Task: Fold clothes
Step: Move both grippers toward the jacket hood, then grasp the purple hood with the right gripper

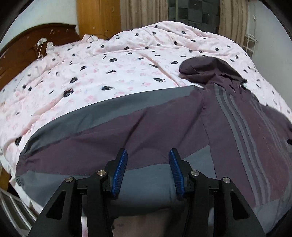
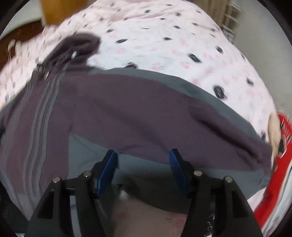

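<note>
A purple and grey jacket (image 1: 164,124) lies spread across the bed, with its hood (image 1: 204,67) toward the far side and three grey stripes (image 1: 235,116) running down it. In the right wrist view the same jacket (image 2: 127,109) is blurred, and its hood (image 2: 80,43) is at the upper left. My left gripper (image 1: 147,153) hovers open over the jacket's near grey edge, with nothing pinched between its blue pads. My right gripper (image 2: 142,152) also stands open over the near edge, and no cloth is between its fingers.
A pink quilt (image 1: 109,63) with black cat prints covers the bed. A red garment (image 2: 279,173) lies at the bed's right edge. A wooden headboard (image 1: 23,47) is at the left, curtains (image 1: 142,12) are behind, and a wire rack (image 1: 251,45) is at the far right.
</note>
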Available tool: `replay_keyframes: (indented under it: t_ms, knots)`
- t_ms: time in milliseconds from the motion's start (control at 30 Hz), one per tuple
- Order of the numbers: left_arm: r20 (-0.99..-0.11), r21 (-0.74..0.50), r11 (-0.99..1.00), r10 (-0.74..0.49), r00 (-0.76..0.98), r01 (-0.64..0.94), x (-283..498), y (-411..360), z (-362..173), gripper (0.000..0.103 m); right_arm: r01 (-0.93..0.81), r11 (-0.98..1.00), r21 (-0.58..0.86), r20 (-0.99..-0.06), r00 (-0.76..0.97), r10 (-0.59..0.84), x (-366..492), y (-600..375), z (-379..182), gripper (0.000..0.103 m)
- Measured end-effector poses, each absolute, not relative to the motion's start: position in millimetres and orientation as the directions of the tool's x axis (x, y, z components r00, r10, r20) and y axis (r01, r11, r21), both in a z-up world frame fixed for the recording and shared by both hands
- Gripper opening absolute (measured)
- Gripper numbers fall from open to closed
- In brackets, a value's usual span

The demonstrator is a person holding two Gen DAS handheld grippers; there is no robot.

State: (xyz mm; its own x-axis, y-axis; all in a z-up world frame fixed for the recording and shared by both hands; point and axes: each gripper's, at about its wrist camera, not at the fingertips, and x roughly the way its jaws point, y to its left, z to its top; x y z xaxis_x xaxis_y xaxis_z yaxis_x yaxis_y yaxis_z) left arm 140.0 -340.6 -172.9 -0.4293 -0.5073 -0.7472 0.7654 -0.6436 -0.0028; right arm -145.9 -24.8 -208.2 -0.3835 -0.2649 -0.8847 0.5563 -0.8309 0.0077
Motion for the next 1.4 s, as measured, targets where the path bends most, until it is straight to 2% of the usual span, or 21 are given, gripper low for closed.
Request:
replay_keyframes:
  t_ms: [100,200,233,333,500,700,800,867,967,1133,1400]
  knots:
    - [-0.729,-0.103,-0.617,-0.487,-0.482,0.780,152,-345,-159,0.043,0.472,-0.881,-0.026,-0.881,-0.427,-0.202,-162,-4,-199,0.062]
    - [-0.652,-0.173,-0.614,-0.515,-0.556,0.770,153,-350,-135,0.047,0.466,-0.884,0.047,-0.854,-0.439,-0.278,-173,3,-173,0.062]
    - [-0.627,-0.177,-0.621,-0.527,-0.574,0.764,150,-352,-128,0.052,0.482,-0.875,0.053,-0.835,-0.460,-0.304,-173,0,-162,0.064]
    - [-0.572,-0.175,-0.660,-0.535,-0.621,0.730,125,-362,-112,0.053,0.555,-0.830,0.055,-0.776,-0.499,-0.386,-171,-21,-133,0.064]
    - [-0.566,-0.125,-0.718,-0.515,-0.644,0.685,71,-395,-107,0.053,0.738,-0.662,0.131,-0.737,-0.374,-0.563,-155,-94,-106,0.064]
    - [-0.602,-0.114,-0.745,-0.474,-0.642,0.658,25,-453,-107,0.053,0.878,-0.459,0.134,-0.709,-0.239,-0.664,-117,-209,-112,0.064]
    - [-0.675,-0.135,-0.765,-0.395,-0.623,0.630,5,-481,-121,0.053,0.920,-0.366,0.137,-0.734,-0.154,-0.662,-107,-262,-128,0.063]
    - [-0.684,-0.117,-0.771,-0.394,-0.614,0.626,2,-488,-129,0.053,0.937,-0.304,0.172,-0.760,-0.069,-0.646,-112,-295,-139,0.062]
    - [-0.723,-0.153,-0.768,-0.342,-0.600,0.622,-3,-500,-142,0.053,0.942,-0.239,0.235,-0.785,0.040,-0.618,-130,-328,-149,0.062]
    - [-0.739,-0.208,-0.774,-0.276,-0.615,0.598,-15,-509,-144,0.053,0.902,-0.193,0.386,-0.812,0.233,-0.535,-172,-363,-176,0.063]
    - [-0.799,-0.207,-0.754,-0.236,-0.553,0.623,-29,-520,-158,0.053,0.837,-0.181,0.517,-0.787,0.381,-0.485,-195,-383,-206,0.065]
